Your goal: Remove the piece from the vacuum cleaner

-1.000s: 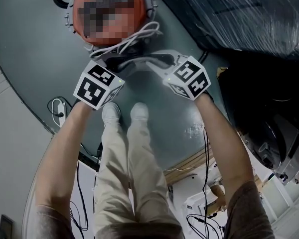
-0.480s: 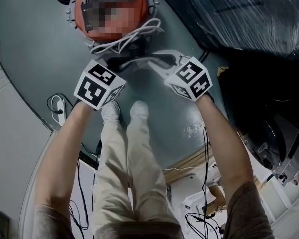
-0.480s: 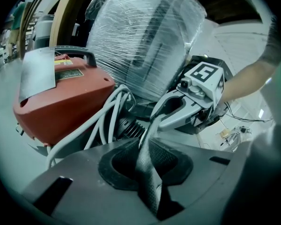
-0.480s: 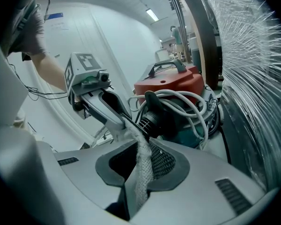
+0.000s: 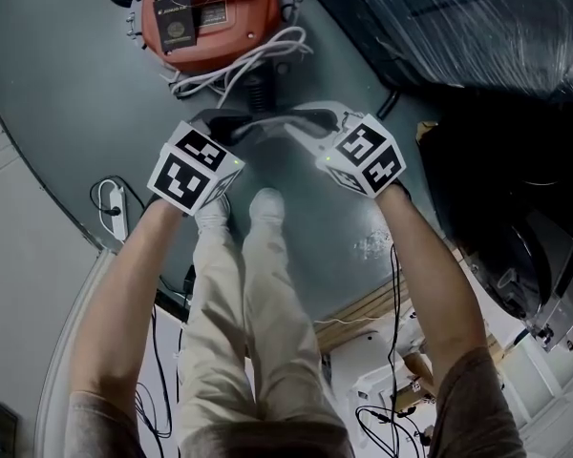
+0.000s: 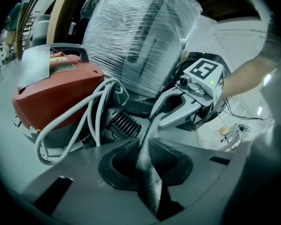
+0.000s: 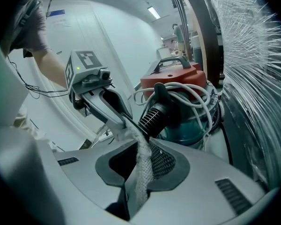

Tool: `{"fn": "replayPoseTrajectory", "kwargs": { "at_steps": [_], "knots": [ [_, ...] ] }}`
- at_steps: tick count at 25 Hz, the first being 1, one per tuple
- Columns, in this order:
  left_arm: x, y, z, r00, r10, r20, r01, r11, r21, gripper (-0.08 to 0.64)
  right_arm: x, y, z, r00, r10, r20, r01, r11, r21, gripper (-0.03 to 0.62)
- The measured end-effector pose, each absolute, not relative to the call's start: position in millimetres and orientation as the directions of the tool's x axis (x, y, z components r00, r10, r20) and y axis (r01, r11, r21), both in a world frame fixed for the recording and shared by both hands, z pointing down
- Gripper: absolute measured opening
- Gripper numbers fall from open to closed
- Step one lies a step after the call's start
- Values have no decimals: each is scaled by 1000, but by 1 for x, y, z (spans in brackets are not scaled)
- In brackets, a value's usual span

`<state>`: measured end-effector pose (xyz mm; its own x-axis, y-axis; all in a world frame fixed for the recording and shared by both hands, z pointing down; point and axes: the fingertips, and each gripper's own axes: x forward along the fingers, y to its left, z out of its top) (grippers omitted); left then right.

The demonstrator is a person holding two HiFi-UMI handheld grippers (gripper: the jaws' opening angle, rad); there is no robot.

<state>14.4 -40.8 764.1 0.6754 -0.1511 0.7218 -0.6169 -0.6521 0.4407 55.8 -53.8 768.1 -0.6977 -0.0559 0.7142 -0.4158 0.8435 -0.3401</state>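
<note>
Head view: the red drum-shaped vacuum cleaner [image 5: 210, 12] stands on the grey floor [image 5: 95, 113]. Its black ribbed hose cuff [image 5: 255, 89], likely the piece to remove, juts out under a looped white cord [image 5: 258, 60]. The left tool [image 5: 258, 130] and right tool [image 5: 285, 124] converge there from opposite sides, probably to pull together.

Left gripper view: the jaws are drawn nearly together, with the tips beside the cuff.

Right gripper view: these jaws are likewise nearly together, at the cuff's end. I cannot tell whether they pinch anything.

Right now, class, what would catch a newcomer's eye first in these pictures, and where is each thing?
The red vacuum cleaner stands at the top of the head view, a white cable looped on its near side. Just below it the left gripper and right gripper meet tip to tip, jaws closed, with the person's shoes beneath them in the picture.
</note>
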Motion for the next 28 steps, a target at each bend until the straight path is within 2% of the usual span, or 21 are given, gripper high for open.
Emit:
{"fn": "replayPoseTrajectory", "kwargs": {
  "at_steps": [14, 28],
  "knots": [
    [20, -6, 737, 699, -133, 702, -584, -672, 455, 61, 61, -18, 739, -691, -65, 720, -431, 836, -339, 55],
    [17, 8, 602, 710, -205, 674, -606, -664, 437, 63, 61, -3, 605, -705, -130, 697, -458, 834, -308, 57]
  ]
}}
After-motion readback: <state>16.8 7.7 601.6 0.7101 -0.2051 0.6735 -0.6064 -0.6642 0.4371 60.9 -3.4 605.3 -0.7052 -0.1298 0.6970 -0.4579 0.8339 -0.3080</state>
